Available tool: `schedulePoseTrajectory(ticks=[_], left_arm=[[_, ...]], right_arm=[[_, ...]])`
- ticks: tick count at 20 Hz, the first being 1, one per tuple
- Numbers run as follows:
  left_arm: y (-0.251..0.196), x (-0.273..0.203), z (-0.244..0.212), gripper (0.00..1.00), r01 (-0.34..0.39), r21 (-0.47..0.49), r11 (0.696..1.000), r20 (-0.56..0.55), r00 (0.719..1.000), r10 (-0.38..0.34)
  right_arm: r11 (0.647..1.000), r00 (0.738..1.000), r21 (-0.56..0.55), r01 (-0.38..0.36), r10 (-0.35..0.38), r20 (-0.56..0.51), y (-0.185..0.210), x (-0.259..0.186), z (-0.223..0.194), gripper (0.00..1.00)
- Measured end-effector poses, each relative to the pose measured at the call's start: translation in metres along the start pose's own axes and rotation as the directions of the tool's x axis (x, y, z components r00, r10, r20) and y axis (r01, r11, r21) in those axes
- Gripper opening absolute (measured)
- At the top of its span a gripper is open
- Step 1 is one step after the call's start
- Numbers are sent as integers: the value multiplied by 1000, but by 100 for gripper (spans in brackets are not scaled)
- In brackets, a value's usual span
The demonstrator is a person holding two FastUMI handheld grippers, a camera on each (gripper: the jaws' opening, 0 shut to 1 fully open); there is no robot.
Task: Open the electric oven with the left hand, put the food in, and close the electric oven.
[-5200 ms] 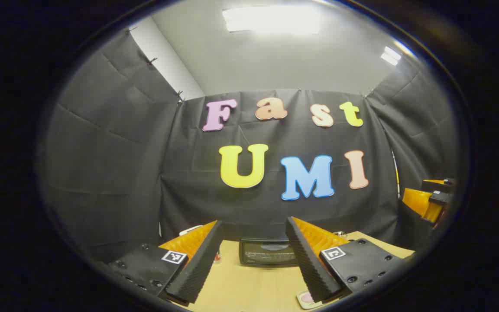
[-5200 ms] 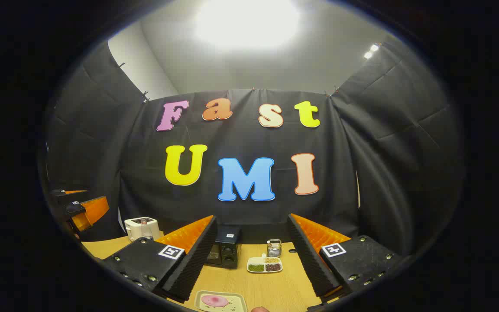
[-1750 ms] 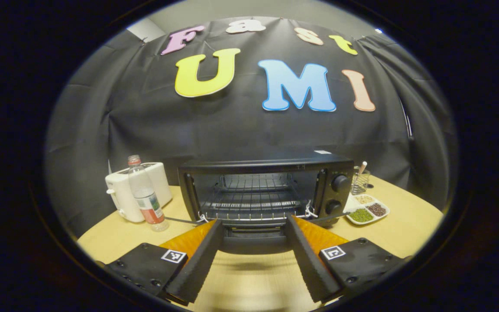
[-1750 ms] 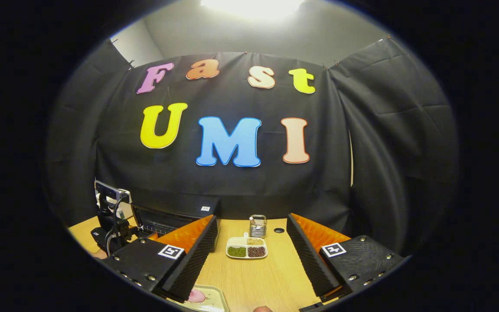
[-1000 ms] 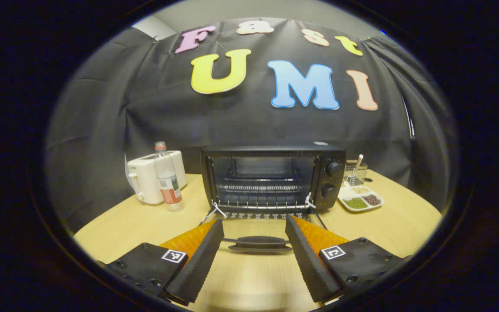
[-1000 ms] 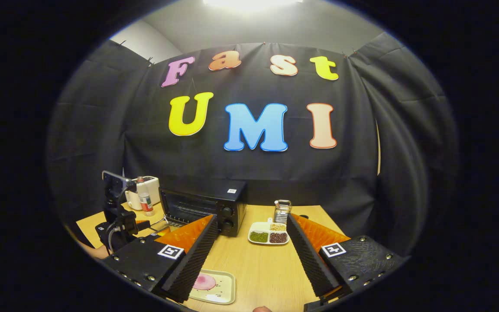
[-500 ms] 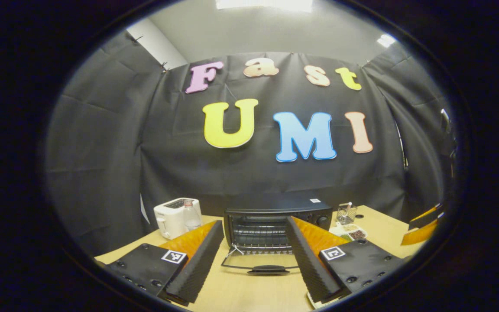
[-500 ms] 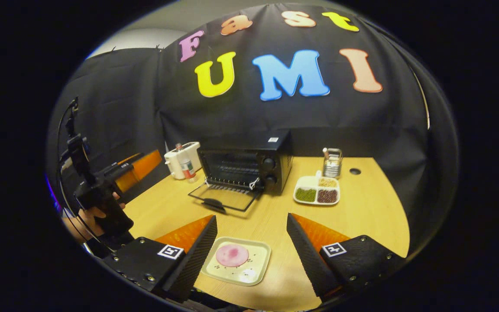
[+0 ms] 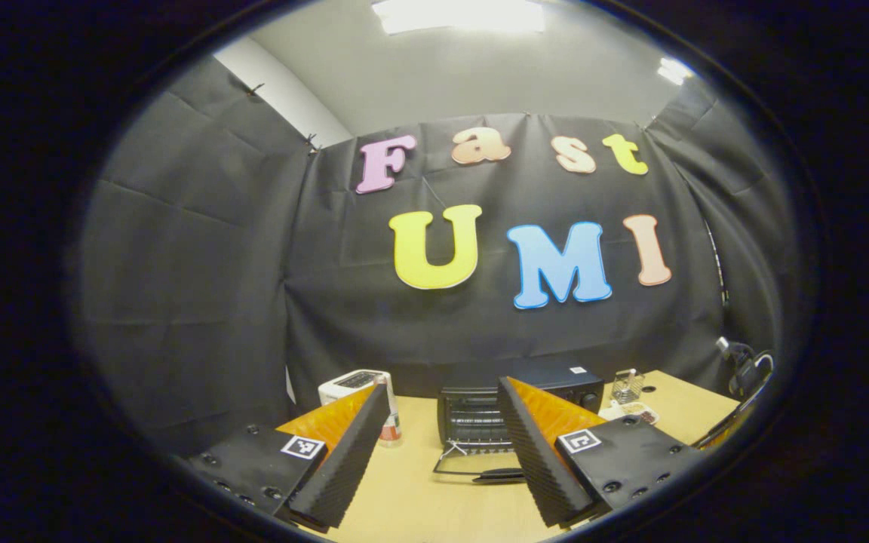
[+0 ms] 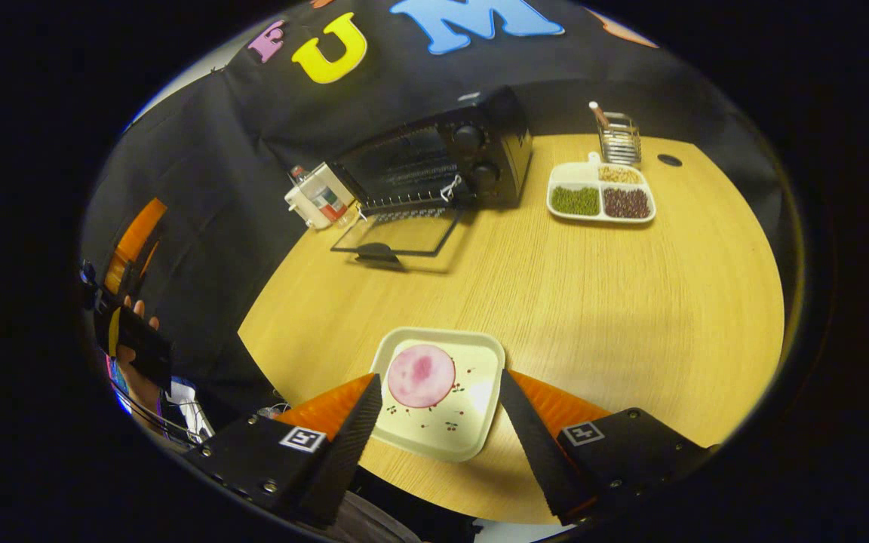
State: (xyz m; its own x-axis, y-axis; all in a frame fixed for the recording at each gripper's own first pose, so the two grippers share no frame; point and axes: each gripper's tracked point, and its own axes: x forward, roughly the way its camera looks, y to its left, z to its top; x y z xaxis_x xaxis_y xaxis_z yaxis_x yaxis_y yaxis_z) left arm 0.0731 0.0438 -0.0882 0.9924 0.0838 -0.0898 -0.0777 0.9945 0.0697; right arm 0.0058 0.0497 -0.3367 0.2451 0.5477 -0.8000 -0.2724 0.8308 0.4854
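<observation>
While the oven (image 10: pixel 442 162) stands at the far side of the round wooden table (image 10: pixel 631 302) with its door (image 10: pixel 397 234) dropped flat onto the tabletop, the right gripper (image 10: pixel 434 445) hangs low over the near edge, fingers spread wide and holding nothing. Between those fingers, and a little beyond their tips, lies a cream square plate (image 10: pixel 472 430) with a round pink slice of food (image 10: pixel 421 375) on its left half. In the right gripper view the plate sits near the table's front rim, well apart from the oven, its sides roughly in line with the fingers. The oven's long axis runs left to right along the back wall, and its open mouth faces toward the near left part of the table; the door's handle (image 10: pixel 378 253) marks the end farthest from the oven body. Two knobs sit on the oven's right end.

In the left gripper view the left gripper (image 9: pixel 442 464) is raised and level, its fingers also wide apart and empty, pointing toward the oven (image 9: pixel 514 403) whose door (image 9: pixel 472 467) lies open in front of it. A white toaster (image 10: pixel 306 197) and a bottle (image 10: pixel 327 200) stand just left of the oven. To its right are a divided dish of beans (image 10: pixel 600 200) and a wire holder (image 10: pixel 619 137). At the left of the right gripper view, a hand (image 10: pixel 136 347) holds the other gripper off the table.
</observation>
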Motion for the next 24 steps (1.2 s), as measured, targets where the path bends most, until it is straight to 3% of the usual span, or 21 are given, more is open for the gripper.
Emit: schedulePoseTrajectory(ticks=[5,6,9,10,11,12,16,17,21,24], left_arm=[[23,-8,0,100,-48,-3,999,4,999,48],[26,-8,-2,100,-57,-3,998,1,998,57],[34,-7,-7,100,-74,-6,997,-10,997,74],[35,-6,-8,100,-76,-10,997,-12,997,76],[35,-4,-8,100,-78,-11,997,-13,997,78],[37,-2,-8,100,-79,-11,997,-12,997,79],[32,6,-6,100,-66,-19,998,-1,998,66],[30,9,-5,100,-59,-21,998,1,998,59],[25,16,-4,100,-41,-32,999,9,999,42],[29,18,-2,100,-41,-30,999,20,999,41]], right_arm=[[998,991,-5,64,-64,-119,-31,27,-22,95],[997,986,-9,79,-79,-143,-37,31,-27,89],[999,982,13,49,-46,-183,-30,35,-29,82],[998,979,15,57,-53,-195,-32,32,-26,84],[994,973,4,108,-105,-205,-42,41,-31,51],[996,972,16,92,-86,-218,-41,45,-31,17],[988,961,49,145,-129,-246,-43,29,-29,24],[985,953,60,161,-140,-269,-44,39,-34,4],[981,947,121,150,-107,-303,-42,41,-35,0],[973,960,217,79,-16,-279,-21,39,-31,0]])
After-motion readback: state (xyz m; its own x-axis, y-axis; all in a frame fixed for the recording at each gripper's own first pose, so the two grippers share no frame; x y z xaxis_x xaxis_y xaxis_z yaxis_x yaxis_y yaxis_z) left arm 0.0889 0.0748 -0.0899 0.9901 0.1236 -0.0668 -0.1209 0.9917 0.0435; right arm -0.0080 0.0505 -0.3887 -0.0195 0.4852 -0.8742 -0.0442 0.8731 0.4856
